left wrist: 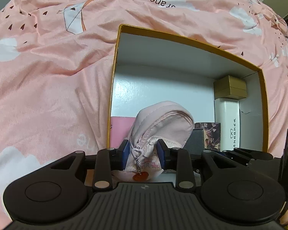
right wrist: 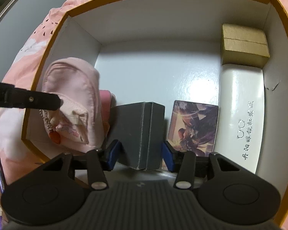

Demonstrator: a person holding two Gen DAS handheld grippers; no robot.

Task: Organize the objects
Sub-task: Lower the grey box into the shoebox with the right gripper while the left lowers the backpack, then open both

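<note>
Packing was under way: the left gripper pinched a pink pouch over the yellow-rimmed box, while the right gripper clasped a dark case inside. Next, each likely needed lowering, then release.

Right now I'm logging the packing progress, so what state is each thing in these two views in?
Left tool: shut on the pink fabric zip pouch.
Pink fabric zip pouch: held over the box's left side, zipper partly open.
Right tool: shut on the dark grey rectangular box.
Dark grey rectangular box: closed, held tilted.
Large yellow-rimmed cardboard box: open, no lid.
Small gold cardboard box: closed, in the corner.
</note>
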